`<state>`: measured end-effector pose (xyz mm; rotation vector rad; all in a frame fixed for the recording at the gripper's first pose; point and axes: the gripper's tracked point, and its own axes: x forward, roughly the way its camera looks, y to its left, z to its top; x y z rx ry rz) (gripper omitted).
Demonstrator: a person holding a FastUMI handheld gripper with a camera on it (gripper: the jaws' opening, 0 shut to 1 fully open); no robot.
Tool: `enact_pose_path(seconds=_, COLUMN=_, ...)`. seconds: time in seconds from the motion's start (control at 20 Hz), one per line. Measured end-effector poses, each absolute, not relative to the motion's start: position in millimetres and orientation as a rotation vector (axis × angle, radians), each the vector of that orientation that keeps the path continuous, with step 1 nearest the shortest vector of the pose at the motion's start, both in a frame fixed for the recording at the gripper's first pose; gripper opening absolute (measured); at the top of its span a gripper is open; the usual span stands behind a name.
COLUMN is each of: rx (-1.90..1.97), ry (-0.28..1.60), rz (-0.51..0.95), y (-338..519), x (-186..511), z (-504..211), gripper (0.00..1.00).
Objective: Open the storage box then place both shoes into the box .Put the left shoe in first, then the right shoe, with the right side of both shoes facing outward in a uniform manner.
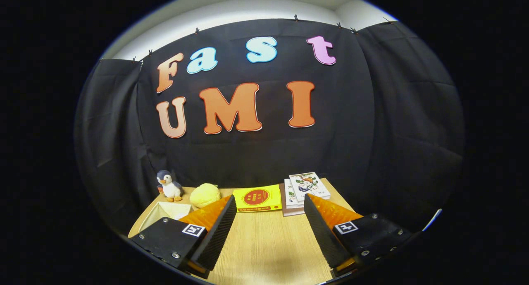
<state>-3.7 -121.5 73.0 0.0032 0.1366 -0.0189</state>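
The gripper hangs above the pale wood-grain counter with its jaws spread wide and nothing between them; bare wood shows in the gap.

Just ahead of the jaws, between their tips, a flat yellow book with a red round emblem on its cover lies on the counter. Beside it, beyond the right finger's tip, sits a short stack of books topped by a white cover with a bird-and-leaf picture. Beyond the left finger's tip rests a round, fuzzy yellow plush ball, and further off to that side stands a small grey-and-white plush penguin with orange feet. Partly hidden behind the left finger lies a cream-white folded thing with raised edges; whether it is paper, cloth or part of a container I cannot tell.

No storage box or shoe can be made out on the stretch of counter in sight, so I cannot tell which way they lie from the jaws, how their long axes run, or how far along the task stands. As I judge it, the gripper must be turned or lowered until the box or shoes come into sight before any approach can be lined up.
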Motion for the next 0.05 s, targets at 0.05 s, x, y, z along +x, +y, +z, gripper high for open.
enact_pose_path(seconds=0.05, rx=0.011, ry=0.14, rz=-0.019, y=-123.2, x=-3.0, z=72.1, gripper=0.98)
